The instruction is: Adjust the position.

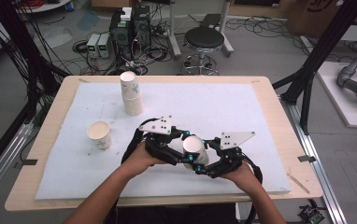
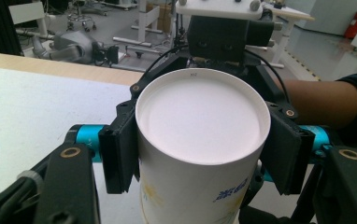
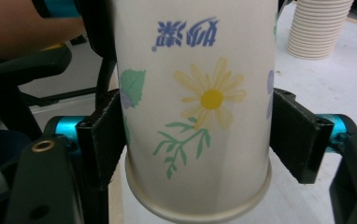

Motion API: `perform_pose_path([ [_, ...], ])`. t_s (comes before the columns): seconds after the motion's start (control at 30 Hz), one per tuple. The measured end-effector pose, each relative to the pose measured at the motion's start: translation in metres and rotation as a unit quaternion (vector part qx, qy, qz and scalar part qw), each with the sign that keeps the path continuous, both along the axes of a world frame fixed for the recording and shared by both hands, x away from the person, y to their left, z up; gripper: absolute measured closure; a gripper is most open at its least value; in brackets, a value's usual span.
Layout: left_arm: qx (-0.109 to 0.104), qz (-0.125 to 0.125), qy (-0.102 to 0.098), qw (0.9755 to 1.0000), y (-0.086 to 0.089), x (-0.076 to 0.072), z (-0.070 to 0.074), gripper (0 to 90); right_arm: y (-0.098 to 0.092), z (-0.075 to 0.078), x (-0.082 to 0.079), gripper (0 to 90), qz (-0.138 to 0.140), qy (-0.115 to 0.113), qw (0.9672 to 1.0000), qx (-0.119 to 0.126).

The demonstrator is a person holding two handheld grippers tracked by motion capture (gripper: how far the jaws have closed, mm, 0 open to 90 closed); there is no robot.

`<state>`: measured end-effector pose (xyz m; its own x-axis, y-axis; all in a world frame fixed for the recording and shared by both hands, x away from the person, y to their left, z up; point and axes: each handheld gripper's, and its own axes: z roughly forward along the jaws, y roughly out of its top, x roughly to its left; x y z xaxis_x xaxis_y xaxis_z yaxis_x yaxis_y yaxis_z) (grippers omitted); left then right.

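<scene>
Item: paper cup (image 1: 196, 150), white with a yellow daisy, green sprigs and blue lettering. It is being held above the near middle of the white mat (image 1: 214, 107), lying roughly level between the two grippers, with its closed base facing the left gripper view and its rolled rim nearest the camera in the right gripper view.

Left gripper (image 1: 179, 149): its two black jaws are clamping the cup (image 2: 200, 135) on either side just below the base, pads pressing on the wall. The left hand (image 1: 141, 158) is wrapping the body of the tool.

Right gripper (image 1: 203, 164): its jaws are standing on both sides of the cup (image 3: 200, 107) near the rim. The left pad is lying against the wall; at the right pad a thin gap seems to be showing, so whether it is pressing I cannot tell. The right hand (image 1: 239, 175) is holding this tool from below.

Other stock on the mat: a single paper cup (image 1: 99, 134) is standing upright, mouth up, well to the left; a stack of cups (image 1: 131, 93) is standing upturned behind it. The wooden table (image 1: 279, 121) is carrying the mat.
</scene>
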<state>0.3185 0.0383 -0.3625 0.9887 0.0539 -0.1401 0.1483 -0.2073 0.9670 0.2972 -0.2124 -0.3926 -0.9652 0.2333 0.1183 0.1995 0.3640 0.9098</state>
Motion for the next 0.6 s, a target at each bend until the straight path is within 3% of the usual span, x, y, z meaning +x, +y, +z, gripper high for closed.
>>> perform_pose_path([
  [0.17,0.000,0.001,0.002,1.0000,0.0000,0.0006,-0.0006,36.0,-0.0013,-0.0013,0.0025,29.4,0.007,0.007,0.9999,0.004],
  [0.37,0.013,0.002,0.000,0.9999,-0.0004,0.0003,-0.0010,35.0,-0.0014,-0.0009,0.0025,34.2,0.012,0.006,0.9999,-0.008],
  [0.47,0.019,0.015,0.012,0.9996,-0.0012,-0.0004,-0.0010,16.7,-0.0014,-0.0007,0.0029,35.2,0.012,0.006,0.9998,-0.016],
  [0.6,0.035,0.008,0.005,0.9993,0.0018,-0.0021,0.0000,15.8,-0.0016,0.0010,0.0021,35.8,0.012,0.003,0.9995,-0.030],
])
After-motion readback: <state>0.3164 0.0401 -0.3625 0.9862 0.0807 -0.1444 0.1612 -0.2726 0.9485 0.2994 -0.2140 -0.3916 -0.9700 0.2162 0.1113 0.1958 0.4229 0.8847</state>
